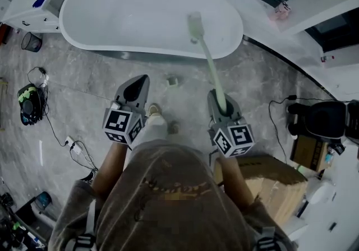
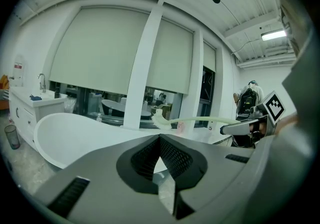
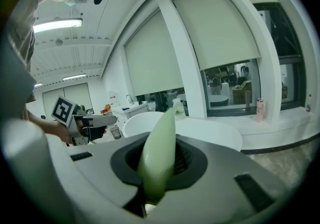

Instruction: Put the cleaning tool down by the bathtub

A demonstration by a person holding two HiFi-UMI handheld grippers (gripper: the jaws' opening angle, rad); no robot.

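Observation:
A long brush with a pale green handle (image 1: 210,62) sticks out forward from my right gripper (image 1: 215,94), which is shut on the handle's near end. Its bristle head (image 1: 195,24) hangs over the near rim of the white oval bathtub (image 1: 129,14). In the right gripper view the handle (image 3: 159,155) fills the gap between the jaws of the gripper (image 3: 165,139), with the tub (image 3: 210,133) beyond. My left gripper (image 1: 143,80) is held over the floor to the left, shut and empty. The left gripper view shows its tips (image 2: 160,138) meeting, with the brush (image 2: 200,119) and the tub (image 2: 65,133) ahead.
Grey stone floor lies in front of the tub, with a small object (image 1: 172,81) on it. A vanity counter (image 1: 28,3) and a small bin (image 1: 31,41) stand at the left. Cables and a black device (image 1: 28,104) lie left. A cardboard box (image 1: 275,182) and a black bag (image 1: 328,121) are at the right.

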